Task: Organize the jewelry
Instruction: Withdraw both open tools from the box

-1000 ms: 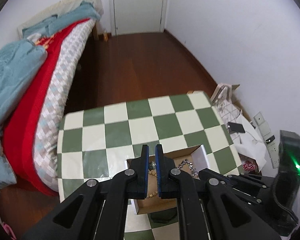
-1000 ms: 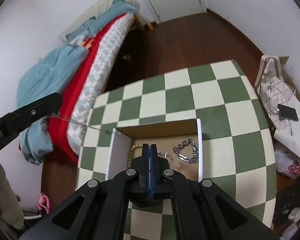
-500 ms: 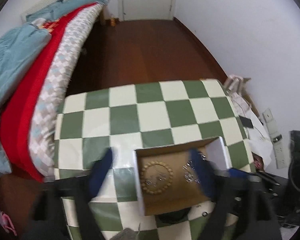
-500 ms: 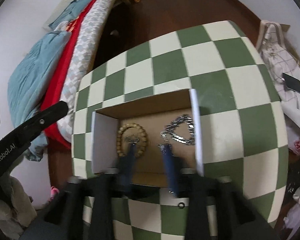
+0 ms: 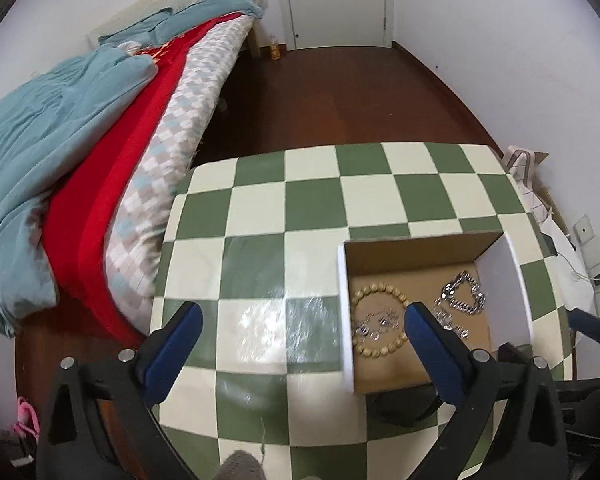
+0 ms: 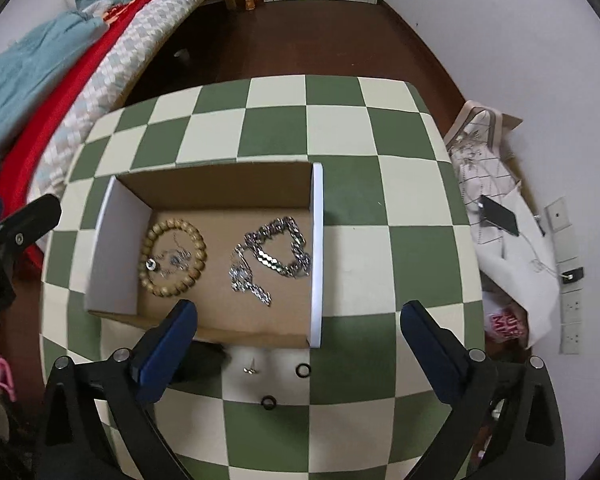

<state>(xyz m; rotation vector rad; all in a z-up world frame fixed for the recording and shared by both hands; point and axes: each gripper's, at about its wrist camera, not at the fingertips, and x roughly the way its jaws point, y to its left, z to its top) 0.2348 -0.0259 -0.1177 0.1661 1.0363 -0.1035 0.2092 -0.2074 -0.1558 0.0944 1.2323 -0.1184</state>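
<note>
Jaws on both grippers now stand wide apart and hold nothing, where a second ago each pair was pressed together, the left gripper (image 5: 303, 316) then pinching a thin chain strung out toward the box. That chain now seems to lie inside the wooden bead bracelet (image 6: 173, 257), though glare and blur make its shape hard to read, so one more piece counts as stowed. The cardboard box (image 6: 315, 248) sits near the table's (image 6: 340, 128) front edge, its long axis running left to right along that edge, open top up. Beside the bracelet, the chunky silver chain (image 6: 274, 256) sprawls against the box's right wall, its loose tail trailing toward the front. The right gripper (image 6: 298, 322) hovers over the box's front right corner; two black rings (image 6: 303, 370) and a small stud (image 6: 251, 369) wait outside.
</note>
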